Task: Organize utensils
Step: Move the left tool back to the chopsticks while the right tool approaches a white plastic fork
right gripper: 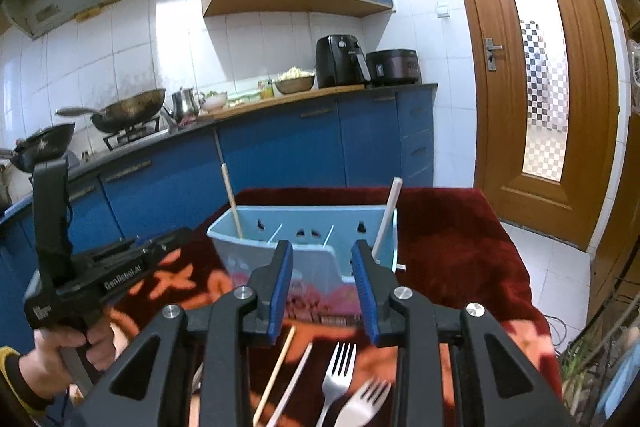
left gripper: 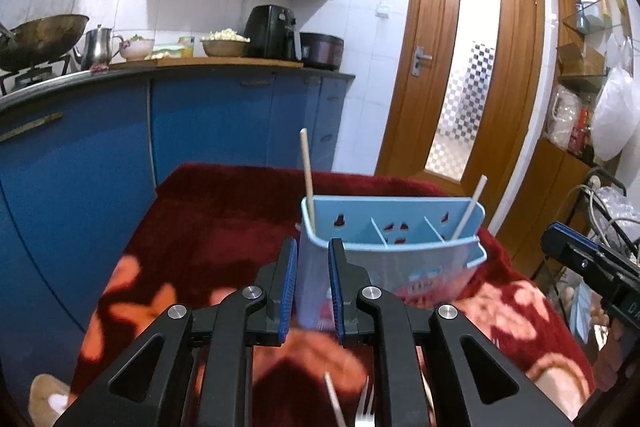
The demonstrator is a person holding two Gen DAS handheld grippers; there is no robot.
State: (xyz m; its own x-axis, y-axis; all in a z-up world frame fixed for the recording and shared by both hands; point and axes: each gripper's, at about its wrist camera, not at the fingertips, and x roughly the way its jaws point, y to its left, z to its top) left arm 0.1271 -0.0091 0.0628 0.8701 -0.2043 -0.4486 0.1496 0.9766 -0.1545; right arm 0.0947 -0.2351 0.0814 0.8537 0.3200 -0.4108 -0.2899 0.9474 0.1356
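A light blue utensil holder point(left gripper: 400, 251) point(right gripper: 316, 251) with three compartments stands on the red floral cloth point(left gripper: 224, 219). A wooden chopstick point(left gripper: 308, 183) point(right gripper: 232, 201) leans in its left compartment and a white chopstick point(left gripper: 470, 209) point(right gripper: 386, 217) in its right one. My left gripper point(left gripper: 313, 287) is open and empty, its fingers either side of the holder's left front corner. My right gripper point(right gripper: 322, 291) is open and empty in front of the holder. Below it on the cloth lie a wooden chopstick point(right gripper: 276, 371), a white chopstick point(right gripper: 292, 383), a metal fork point(right gripper: 338, 375) and a white fork point(right gripper: 366, 403).
The table stands in a kitchen with blue cabinets point(left gripper: 208, 123) behind and a wooden door point(left gripper: 460, 67) to the right. The right gripper's body point(left gripper: 592, 267) shows at the right edge of the left wrist view. The left gripper's body point(right gripper: 100, 279) shows in the right wrist view.
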